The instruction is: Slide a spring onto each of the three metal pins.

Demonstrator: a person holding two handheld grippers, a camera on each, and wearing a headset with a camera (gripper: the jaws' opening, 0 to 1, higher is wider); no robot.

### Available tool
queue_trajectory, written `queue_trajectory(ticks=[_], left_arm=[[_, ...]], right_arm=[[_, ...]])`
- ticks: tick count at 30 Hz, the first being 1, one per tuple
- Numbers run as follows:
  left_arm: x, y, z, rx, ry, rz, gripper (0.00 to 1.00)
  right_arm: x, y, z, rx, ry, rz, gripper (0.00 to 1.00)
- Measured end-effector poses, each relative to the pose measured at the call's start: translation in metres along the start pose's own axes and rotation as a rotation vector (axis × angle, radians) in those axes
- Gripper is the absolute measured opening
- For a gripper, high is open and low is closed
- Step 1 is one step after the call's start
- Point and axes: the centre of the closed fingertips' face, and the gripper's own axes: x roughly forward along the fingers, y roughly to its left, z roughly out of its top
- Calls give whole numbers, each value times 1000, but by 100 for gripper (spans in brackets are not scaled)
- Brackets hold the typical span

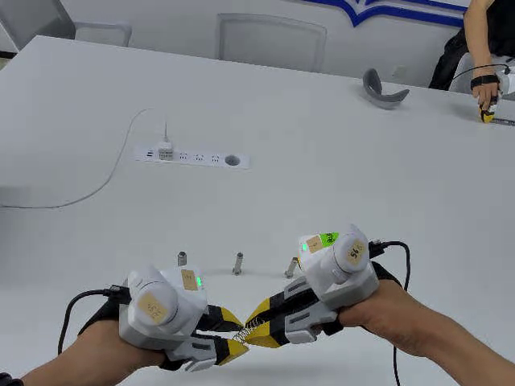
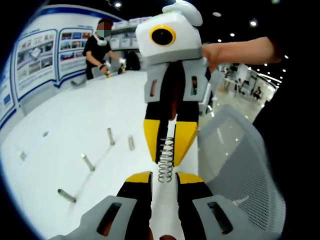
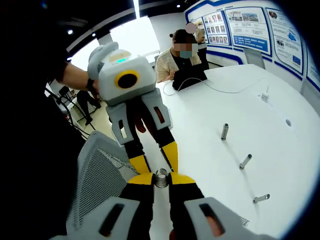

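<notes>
Near edge of desk [image 1: 338,161], centre. Left gripper [image 1: 233,333] and right gripper [image 1: 257,326] are held tip to tip just above the surface, each in one of the person's hands. A spring [image 1: 250,327] bridges the two sets of yellow jaw tips.

Right gripper view: the spring is seen end-on and pinched between this gripper's own tips, with both pads touching the coil. Right gripper is clamped on the spring.

Left gripper view: the spring's lower end sits between this gripper's own tips. The jaws are narrowly parted, with a sliver of desk showing on each side of the coil. Whether they press on it cannot be told.

Three pins stand in a row just beyond the grippers, parallel to the near edge:
- Left pin [image 1: 182,258] is upright. In the right gripper view its shaft looks ribbed, perhaps a coil round it.
- Middle pin [image 1: 237,263] is upright and looks bare.
- Right pin [image 1: 292,267] is leaning, just beside the right gripper's body.

The spring is apart from all three pins.

A power strip [image 1: 193,157] lies mid-desk towards the left, and its cable [image 1: 96,189] trails to the left edge. A grey curved piece [image 1: 383,88] lies near the far right. Another person's hand [image 1: 485,90] is at the far right corner. A mesh chair back [image 2: 240,165] is close beside the grippers.
</notes>
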Motion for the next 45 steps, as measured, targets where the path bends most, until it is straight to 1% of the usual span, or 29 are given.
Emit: queue_trajectory(ticks=[3, 6, 13, 17, 20, 23, 26, 29, 35, 37, 40, 43, 45], left_arm=[[-1, 3, -4, -28, -3, 13, 20], [-4, 13, -13, -58, 8, 50, 27], [-11, 29, -25, -116, -3, 114, 29], [-14, 36, -30, -163, -18, 150, 30], [-15, 41, -34, -193, -22, 172, 33], [-16, 44, -38, -217, -26, 191, 36], [-17, 48, -42, -233, -27, 214, 39], [-18, 52, -46, -254, -30, 233, 40], [-22, 59, -49, -275, -31, 267, 45], [-24, 61, -49, -280, -35, 279, 46], [-26, 65, -50, -291, -34, 292, 46], [-30, 69, -52, -300, -35, 309, 50], [-33, 72, -52, -306, -38, 322, 51]], right_arm=[[-1, -4, -4, 7, 5, -21, 12], [-2, -6, -8, 27, -1, -37, 12], [-2, -9, -20, 70, -5, -67, 12], [-2, -12, -28, 90, 1, -92, 12], [-2, -19, -34, 95, 10, -121, 12], [-2, -23, -38, 103, 23, -131, 12], [-3, -30, -39, 109, 29, -146, 12], [-4, -40, -40, 119, 35, -167, 12], [-6, -58, -36, 125, 38, -190, 12], [-6, -66, -35, 128, 36, -216, 12], [-5, -79, -38, 122, 50, -250, 12], [-5, -89, -39, 137, 50, -269, 12], [-6, -96, -37, 154, 38, -279, 12]])
